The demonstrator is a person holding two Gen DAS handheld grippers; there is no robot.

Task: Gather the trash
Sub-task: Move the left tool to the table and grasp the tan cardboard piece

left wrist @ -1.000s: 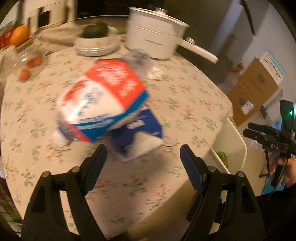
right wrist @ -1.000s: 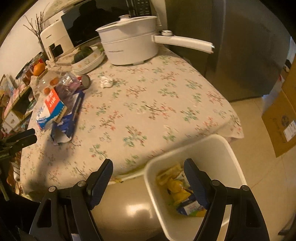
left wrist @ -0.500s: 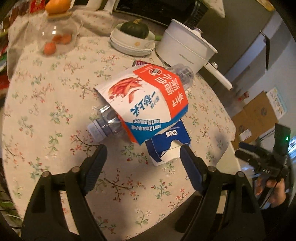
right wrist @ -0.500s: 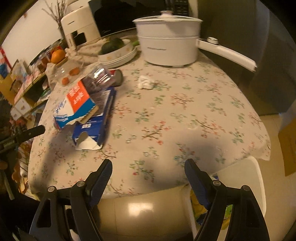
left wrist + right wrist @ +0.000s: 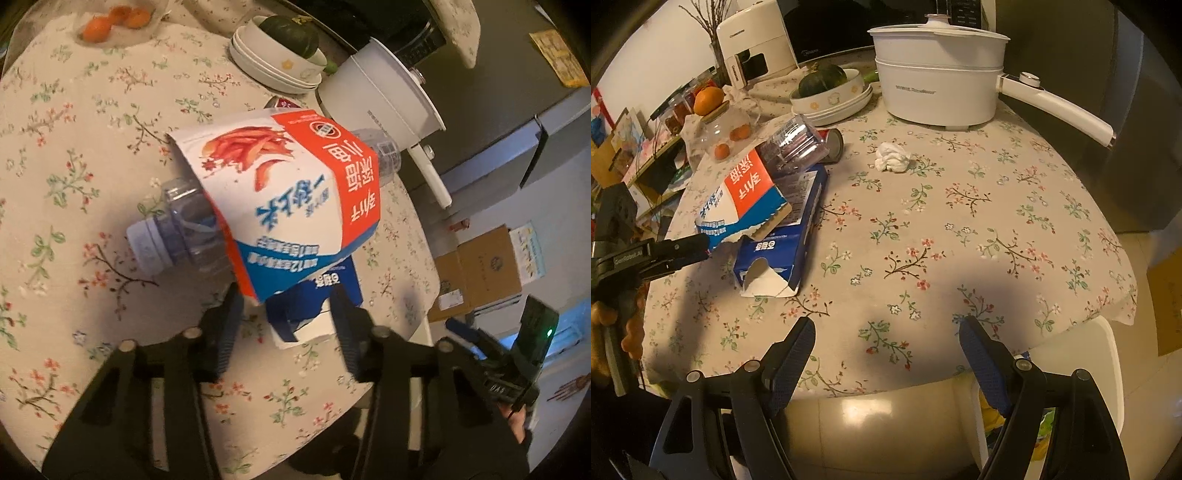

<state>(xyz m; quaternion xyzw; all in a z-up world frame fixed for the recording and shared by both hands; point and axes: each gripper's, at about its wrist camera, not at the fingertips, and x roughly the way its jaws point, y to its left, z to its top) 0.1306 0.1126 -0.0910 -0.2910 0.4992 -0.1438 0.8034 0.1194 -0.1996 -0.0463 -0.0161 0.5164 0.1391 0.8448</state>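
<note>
Red-white carton (image 5: 288,192) marked 12, blue box (image 5: 295,306) between just-closing left fingers (image 5: 225,332), seemingly ungripped, right fingers (image 5: 790,369) spread empty

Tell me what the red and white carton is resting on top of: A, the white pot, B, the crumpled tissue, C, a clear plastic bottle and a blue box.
C: the red and white carton lies across the clear plastic bottle, overlapping the blue box.

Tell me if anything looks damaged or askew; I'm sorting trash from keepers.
The red-and-white carton is torn open, lying tilted on the toppled plastic bottle and blue box, whose end flap is ripped. A crumpled tissue sits apart.
</note>
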